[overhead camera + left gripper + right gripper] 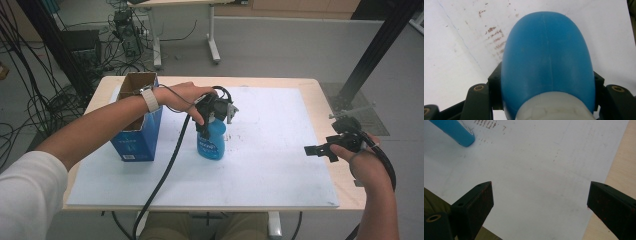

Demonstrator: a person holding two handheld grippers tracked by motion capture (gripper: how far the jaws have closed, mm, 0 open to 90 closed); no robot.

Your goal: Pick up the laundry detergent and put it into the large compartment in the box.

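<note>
A blue plastic bottle (212,145) stands upright on the white mat (270,165), a little left of the middle. My left gripper (209,129) comes down on it from above, and its jaws press on both sides of the bottle's shoulder. In the left gripper view the blue bottle (547,50) sits between the jaws of the left gripper (547,80), its white cap (555,107) nearest the camera. My right gripper (325,148) hovers at the table's right edge, open with nothing in it. In the right gripper view the right gripper (540,195) has wide-apart jaws over the mat, with the bottle's base (454,131) at top left.
An open-topped blue carton (136,135) stands at the mat's left edge, just under the left forearm. The wooden table (345,195) shows as a narrow border around the mat. Brown scuff marks (496,37) stain the mat beside the bottle. Cables and desk legs lie on the floor beyond.
</note>
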